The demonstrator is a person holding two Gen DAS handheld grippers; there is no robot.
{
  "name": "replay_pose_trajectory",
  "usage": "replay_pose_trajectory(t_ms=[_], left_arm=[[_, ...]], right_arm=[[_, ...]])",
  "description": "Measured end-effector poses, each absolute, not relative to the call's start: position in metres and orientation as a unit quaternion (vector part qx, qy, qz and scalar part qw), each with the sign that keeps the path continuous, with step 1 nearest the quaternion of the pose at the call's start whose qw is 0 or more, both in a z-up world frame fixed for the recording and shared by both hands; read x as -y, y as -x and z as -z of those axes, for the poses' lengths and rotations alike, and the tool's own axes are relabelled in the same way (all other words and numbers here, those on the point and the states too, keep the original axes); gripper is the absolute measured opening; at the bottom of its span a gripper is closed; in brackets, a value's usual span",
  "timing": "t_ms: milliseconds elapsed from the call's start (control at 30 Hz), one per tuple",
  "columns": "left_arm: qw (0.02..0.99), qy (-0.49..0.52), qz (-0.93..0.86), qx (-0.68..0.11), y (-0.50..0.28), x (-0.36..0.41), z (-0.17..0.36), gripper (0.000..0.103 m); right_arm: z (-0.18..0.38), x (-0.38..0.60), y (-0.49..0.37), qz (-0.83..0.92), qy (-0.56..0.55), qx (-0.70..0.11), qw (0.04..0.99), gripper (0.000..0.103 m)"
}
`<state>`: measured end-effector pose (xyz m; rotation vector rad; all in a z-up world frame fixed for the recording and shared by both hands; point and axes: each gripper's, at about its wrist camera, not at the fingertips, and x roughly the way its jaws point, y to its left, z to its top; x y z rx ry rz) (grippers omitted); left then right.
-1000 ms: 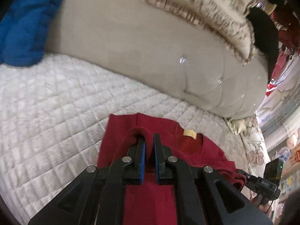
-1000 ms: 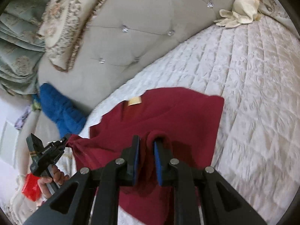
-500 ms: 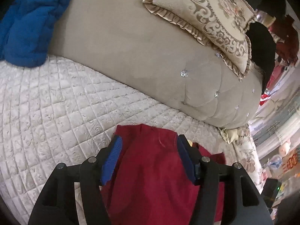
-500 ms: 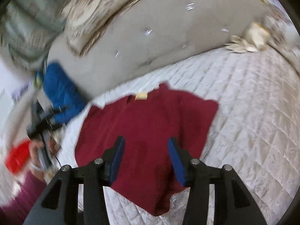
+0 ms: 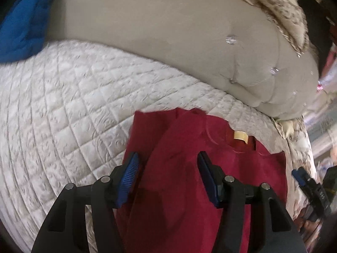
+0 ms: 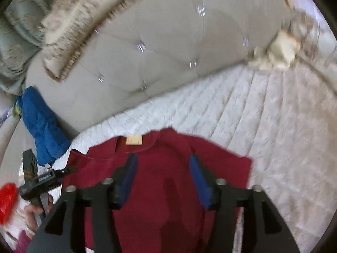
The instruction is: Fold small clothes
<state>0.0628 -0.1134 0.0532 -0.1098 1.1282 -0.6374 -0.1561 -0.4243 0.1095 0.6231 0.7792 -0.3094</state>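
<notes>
Left wrist view shows the left tool [image 5: 167, 177] closing slightly yet gripping nothing, the right tool [image 6: 163, 177] spreading wider, both above the red shirt [image 5: 183, 189] flat on the bed [image 5: 63, 109], its tan neck label [image 5: 241, 136] unreadable.

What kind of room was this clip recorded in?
Most likely a bedroom: a white quilted bedspread, a beige button-tufted padded headboard and a fringed patterned cushion. A dark red shirt lies on the bed.
</notes>
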Motion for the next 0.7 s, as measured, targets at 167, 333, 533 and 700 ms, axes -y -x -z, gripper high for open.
replay_pose_trajectory(t_ms=[167, 333, 533, 700], left_arm=[[0.806, 0.026, 0.296, -0.511, -0.065, 0.127, -0.061, 0.005], [0.824, -0.012, 0.310, -0.475, -0.066, 0.144, -0.077, 0.000], [0.831, -0.006, 0.291, -0.475, -0.090, 0.159, -0.072, 0.000], [0.793, 0.023, 0.295, -0.533, -0.100, 0.148, -0.045, 0.002]], right_arm=[[-0.099, 0.429, 0.136, 0.140, -0.242, -0.421, 0.863, 0.078], [-0.094, 0.430, 0.119, 0.128, -0.216, -0.445, 0.860, 0.007], [-0.095, 0.460, 0.120, 0.188, -0.234, -0.415, 0.859, 0.007], [-0.068, 0.466, 0.122, 0.175, -0.271, -0.456, 0.830, 0.018]])
